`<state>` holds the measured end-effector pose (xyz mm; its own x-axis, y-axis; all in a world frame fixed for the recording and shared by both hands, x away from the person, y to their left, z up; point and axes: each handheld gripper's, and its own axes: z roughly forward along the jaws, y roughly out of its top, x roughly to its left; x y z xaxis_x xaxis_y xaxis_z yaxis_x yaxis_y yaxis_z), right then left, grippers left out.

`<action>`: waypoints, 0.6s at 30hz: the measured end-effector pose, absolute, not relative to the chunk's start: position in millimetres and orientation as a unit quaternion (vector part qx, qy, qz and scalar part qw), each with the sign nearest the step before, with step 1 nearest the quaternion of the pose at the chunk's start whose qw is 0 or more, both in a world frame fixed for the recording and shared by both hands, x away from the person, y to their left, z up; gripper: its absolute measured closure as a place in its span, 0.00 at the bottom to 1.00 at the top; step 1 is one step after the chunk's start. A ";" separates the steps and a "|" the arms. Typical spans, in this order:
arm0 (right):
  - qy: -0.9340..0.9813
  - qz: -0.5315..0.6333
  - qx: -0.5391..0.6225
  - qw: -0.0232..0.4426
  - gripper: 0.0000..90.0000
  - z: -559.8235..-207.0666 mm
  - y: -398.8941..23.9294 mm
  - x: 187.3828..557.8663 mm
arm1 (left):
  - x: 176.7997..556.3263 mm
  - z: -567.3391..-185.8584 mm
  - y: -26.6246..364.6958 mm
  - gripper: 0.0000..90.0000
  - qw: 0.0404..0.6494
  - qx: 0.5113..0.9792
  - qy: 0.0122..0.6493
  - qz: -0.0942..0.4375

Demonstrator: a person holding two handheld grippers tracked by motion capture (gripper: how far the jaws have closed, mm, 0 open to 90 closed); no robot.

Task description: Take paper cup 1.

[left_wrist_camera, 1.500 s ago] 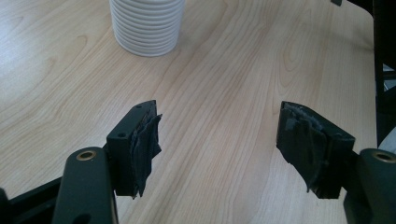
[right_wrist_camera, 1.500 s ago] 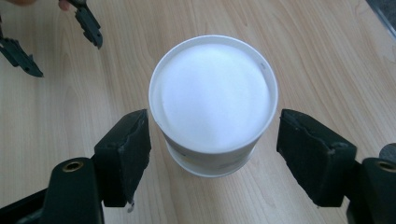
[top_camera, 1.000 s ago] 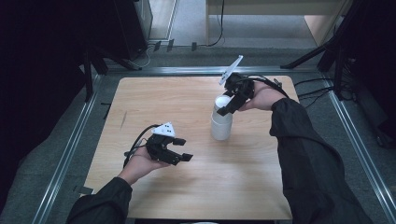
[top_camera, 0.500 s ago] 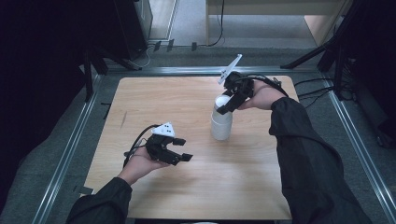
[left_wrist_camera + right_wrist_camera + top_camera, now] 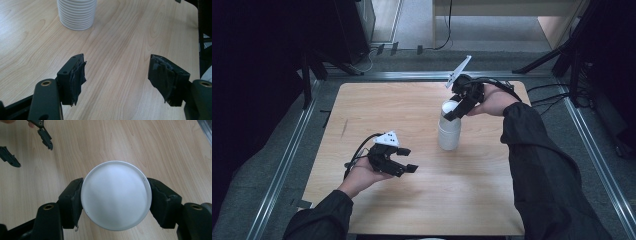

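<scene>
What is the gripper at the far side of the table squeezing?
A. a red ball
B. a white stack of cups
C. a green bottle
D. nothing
B: the right gripper has its two black jaws against the sides of the top of the white cup stack standing on the wooden table.

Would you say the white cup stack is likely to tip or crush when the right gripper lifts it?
The cup stack stands tall and narrow, so a sideways push would probably tip it. Thin ribbed walls look crushable. The right gripper clamps the top cup's rim; it may lift off alone.
</scene>
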<state>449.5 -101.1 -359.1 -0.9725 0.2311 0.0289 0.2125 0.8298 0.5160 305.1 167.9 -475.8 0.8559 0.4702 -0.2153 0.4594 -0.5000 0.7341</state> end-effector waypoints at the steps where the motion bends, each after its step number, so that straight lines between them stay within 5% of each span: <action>1: 0.956 0.269 0.117 0.018 0.38 -358.1 -101.4 449.2 | 305.1 -475.7 168.1 0.33 0.423 0.866 0.269 0.006; 18: 0.951 0.283 0.120 0.024 0.39 -327.5 -108.7 445.7 | 306.2 -474.2 170.9 0.33 0.429 0.862 0.271 0.004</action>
<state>445.7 -108.7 -327.5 -0.9703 0.2410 0.0222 0.2140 0.8114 0.5440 306.2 170.9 -474.2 0.8527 0.4708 -0.2265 0.4645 -0.4847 0.7412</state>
